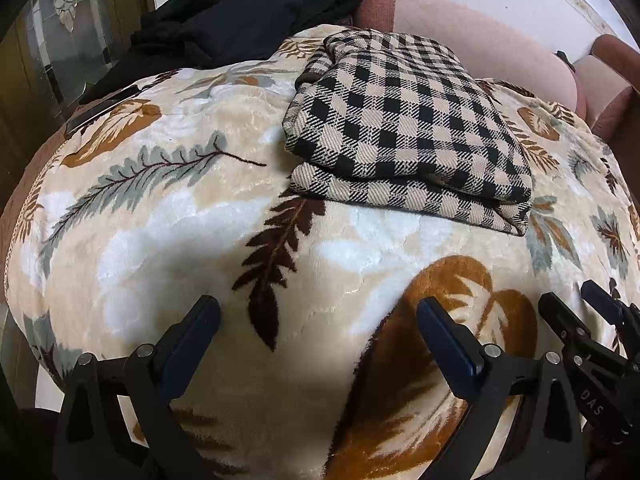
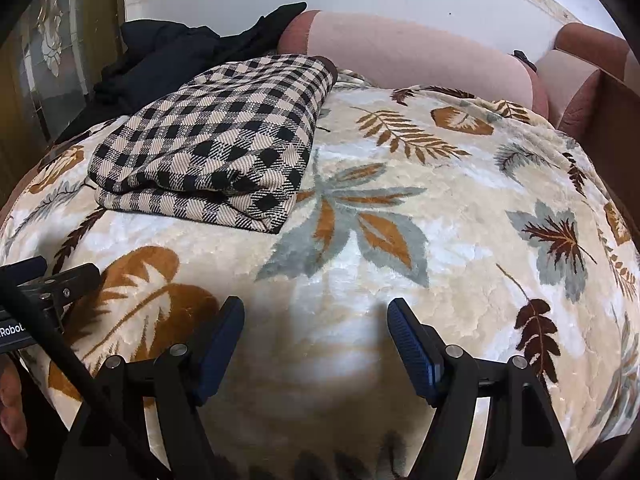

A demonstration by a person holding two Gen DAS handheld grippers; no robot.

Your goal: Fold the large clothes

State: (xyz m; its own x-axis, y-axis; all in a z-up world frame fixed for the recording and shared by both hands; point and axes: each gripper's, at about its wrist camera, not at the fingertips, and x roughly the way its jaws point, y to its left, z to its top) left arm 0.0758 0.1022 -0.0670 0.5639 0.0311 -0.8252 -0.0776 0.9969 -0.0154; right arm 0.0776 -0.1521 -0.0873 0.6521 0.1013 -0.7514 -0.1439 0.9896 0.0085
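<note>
Checked garment (image 1: 404,128) folded flat on leaf blanket (image 1: 160,240), seemingly done; black clothes (image 1: 240,12) heaped behind, likely next. Left gripper (image 1: 320,328) and right gripper (image 2: 316,332) both wide, empty, clear of cloth.

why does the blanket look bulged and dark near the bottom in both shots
Left wrist view: fisheye bends the leaf blanket into a dome; shadow falls between the left gripper's fingers. Right wrist view: same bulge, a soft shadow by the right gripper; the checked garment stays sharp.
</note>
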